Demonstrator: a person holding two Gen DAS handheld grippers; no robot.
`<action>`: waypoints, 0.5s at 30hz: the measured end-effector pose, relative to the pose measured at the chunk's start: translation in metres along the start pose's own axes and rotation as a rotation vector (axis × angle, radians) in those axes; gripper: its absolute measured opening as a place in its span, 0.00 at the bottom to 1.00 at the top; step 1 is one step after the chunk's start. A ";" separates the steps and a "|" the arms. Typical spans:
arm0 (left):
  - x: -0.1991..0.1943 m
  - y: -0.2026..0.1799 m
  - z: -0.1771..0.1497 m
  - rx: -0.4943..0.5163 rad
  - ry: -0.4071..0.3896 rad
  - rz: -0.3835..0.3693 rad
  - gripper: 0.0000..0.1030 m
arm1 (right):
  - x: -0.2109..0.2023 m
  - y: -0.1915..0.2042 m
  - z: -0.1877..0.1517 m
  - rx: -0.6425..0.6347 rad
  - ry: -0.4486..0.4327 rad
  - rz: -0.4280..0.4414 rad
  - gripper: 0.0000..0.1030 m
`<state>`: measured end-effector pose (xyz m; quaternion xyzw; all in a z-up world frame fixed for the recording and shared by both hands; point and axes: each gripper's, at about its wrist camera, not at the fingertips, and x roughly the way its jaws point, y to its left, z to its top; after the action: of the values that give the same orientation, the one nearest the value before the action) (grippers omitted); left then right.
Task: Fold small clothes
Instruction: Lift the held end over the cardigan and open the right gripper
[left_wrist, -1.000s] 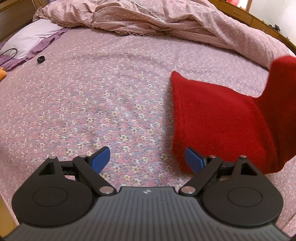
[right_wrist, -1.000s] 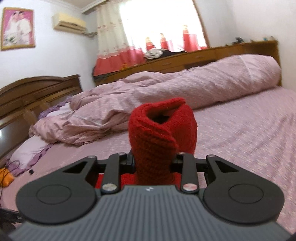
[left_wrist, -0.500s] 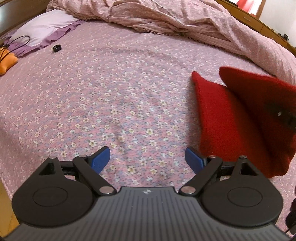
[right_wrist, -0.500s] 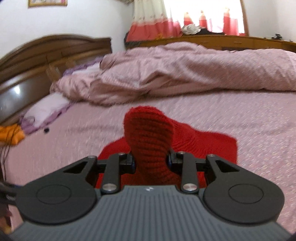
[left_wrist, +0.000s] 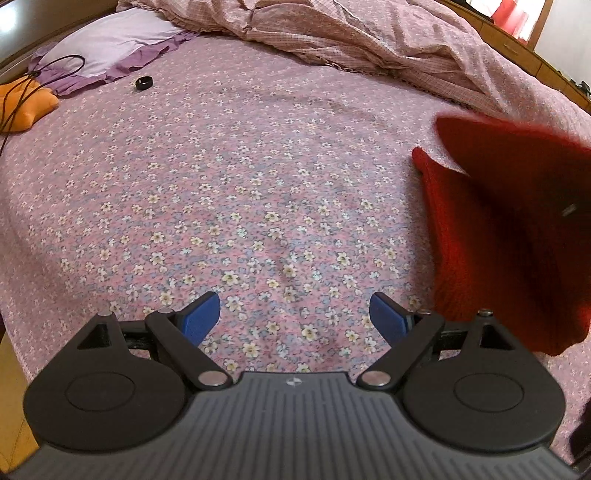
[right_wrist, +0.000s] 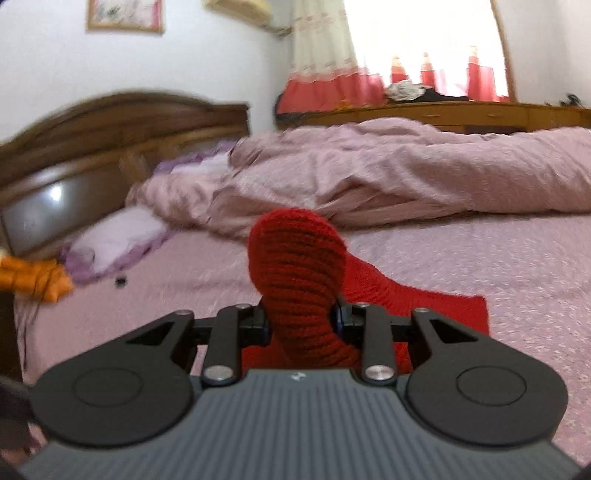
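Your right gripper (right_wrist: 300, 321) is closed on a bunched edge of the red knit garment (right_wrist: 295, 273), and this part stands up between the two pads while the rest of the garment lies flat on the flowered bedsheet (left_wrist: 229, 206). Your left gripper (left_wrist: 294, 314) has its blue pads (left_wrist: 201, 315) wide apart and nothing between them; it hangs over bare sheet, with the garment just beside it on the right side of its view.

As far as I can judge, the fold is only in the middle. One part of the garment is lifted and carried over the flat part, but it is not yet laid down, and no finished, neat package is visible. What is left: to lay the lifted part down, to let it go, and probably to smooth or fold once more.

About writing: I can read no brand or label on the garment. Each gripper body has a small pale mark in the middle, too small to read.
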<state>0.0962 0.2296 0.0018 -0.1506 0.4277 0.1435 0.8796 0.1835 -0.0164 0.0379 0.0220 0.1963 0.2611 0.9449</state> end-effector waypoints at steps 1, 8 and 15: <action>-0.001 0.000 -0.001 0.002 0.000 0.001 0.88 | 0.007 0.005 -0.007 -0.006 0.031 0.010 0.31; -0.006 0.004 -0.004 0.011 -0.003 0.014 0.88 | 0.012 0.023 -0.033 -0.057 0.074 0.021 0.38; -0.014 0.005 -0.003 -0.002 -0.016 0.013 0.88 | -0.009 0.012 -0.029 0.082 0.063 0.119 0.50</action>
<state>0.0842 0.2313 0.0107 -0.1475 0.4216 0.1510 0.8819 0.1594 -0.0128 0.0158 0.0641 0.2348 0.3090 0.9194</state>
